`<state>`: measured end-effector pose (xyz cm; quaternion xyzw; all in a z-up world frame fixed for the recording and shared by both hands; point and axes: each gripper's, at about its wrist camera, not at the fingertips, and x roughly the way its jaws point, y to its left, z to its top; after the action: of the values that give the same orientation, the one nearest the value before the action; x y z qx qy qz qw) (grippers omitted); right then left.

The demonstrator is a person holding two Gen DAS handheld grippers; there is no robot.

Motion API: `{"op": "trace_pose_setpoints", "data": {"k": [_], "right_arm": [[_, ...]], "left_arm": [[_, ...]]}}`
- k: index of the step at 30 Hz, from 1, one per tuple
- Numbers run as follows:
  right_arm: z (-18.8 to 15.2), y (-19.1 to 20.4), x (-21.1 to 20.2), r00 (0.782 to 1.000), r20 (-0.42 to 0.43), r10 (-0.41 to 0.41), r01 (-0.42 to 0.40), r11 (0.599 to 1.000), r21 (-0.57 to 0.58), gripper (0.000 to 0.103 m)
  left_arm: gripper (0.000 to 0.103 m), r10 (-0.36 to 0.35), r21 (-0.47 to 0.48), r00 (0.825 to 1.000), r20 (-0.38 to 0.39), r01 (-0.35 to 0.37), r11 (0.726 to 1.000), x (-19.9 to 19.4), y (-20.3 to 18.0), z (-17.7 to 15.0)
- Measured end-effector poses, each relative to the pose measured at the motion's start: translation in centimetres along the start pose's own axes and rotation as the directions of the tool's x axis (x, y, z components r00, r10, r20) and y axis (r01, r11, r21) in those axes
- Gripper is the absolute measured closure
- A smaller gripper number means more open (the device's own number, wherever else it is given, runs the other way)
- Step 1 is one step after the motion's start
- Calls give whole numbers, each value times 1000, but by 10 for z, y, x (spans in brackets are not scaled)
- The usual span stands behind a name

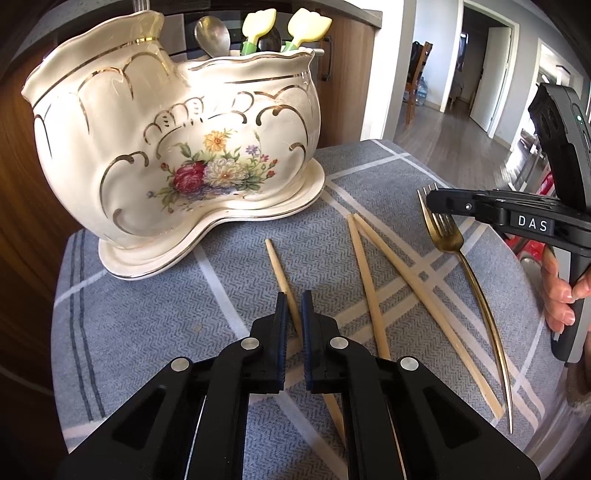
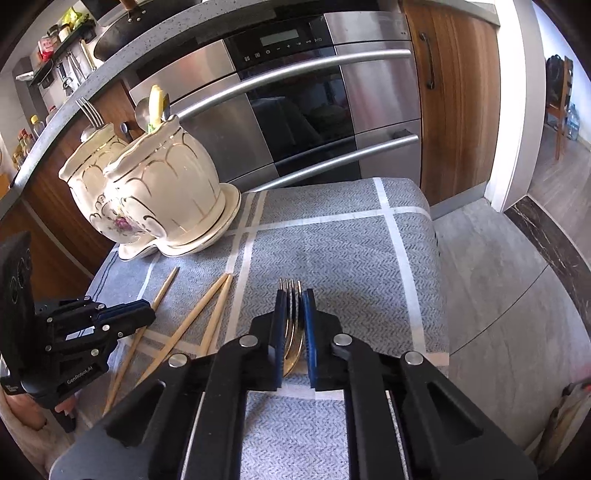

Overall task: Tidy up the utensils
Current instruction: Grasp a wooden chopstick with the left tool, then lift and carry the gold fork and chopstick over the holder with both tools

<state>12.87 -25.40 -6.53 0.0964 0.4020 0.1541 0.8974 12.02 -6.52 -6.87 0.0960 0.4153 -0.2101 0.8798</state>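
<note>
A cream ceramic utensil holder [image 1: 173,147] with painted flowers stands on its saucer at the back left of the grey checked cloth; it also shows in the right wrist view [image 2: 159,192]. It holds a spoon [image 1: 212,35], yellow tulip-shaped handles [image 1: 258,24] and forks [image 2: 90,110]. My left gripper [image 1: 293,299] is narrowly open around a wooden chopstick [image 1: 279,273] lying on the cloth. Two more chopsticks [image 1: 373,273] lie beside it. My right gripper [image 2: 294,295] is shut on the gold fork [image 2: 291,321] near its tines; the fork [image 1: 476,291] lies on the cloth.
The cloth [image 2: 332,240] covers a small table whose edge drops to the floor [image 2: 498,295] on the right. A steel oven [image 2: 295,103] and wooden cabinets [image 2: 458,92] stand close behind the table.
</note>
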Motion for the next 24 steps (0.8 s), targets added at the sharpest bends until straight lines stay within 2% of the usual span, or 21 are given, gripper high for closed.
{"op": "trace_pose_setpoints", "data": {"k": [3,15,24], "right_arm": [[1,0,-7,1000,19,7,-7,1000,5,100],[4,3,-34,993,118,22,-22,1000,-1,101],[7,19,-74,970,243,31,-22,999,-39,101]], "left_arm": [[97,-7,-4,1000,2,7,1000,-2,2,-1],[98,-24,-19,997,76,26,999,-30,8,5],[98,-55,-52,984,172,65,997,-73,20,4]]}}
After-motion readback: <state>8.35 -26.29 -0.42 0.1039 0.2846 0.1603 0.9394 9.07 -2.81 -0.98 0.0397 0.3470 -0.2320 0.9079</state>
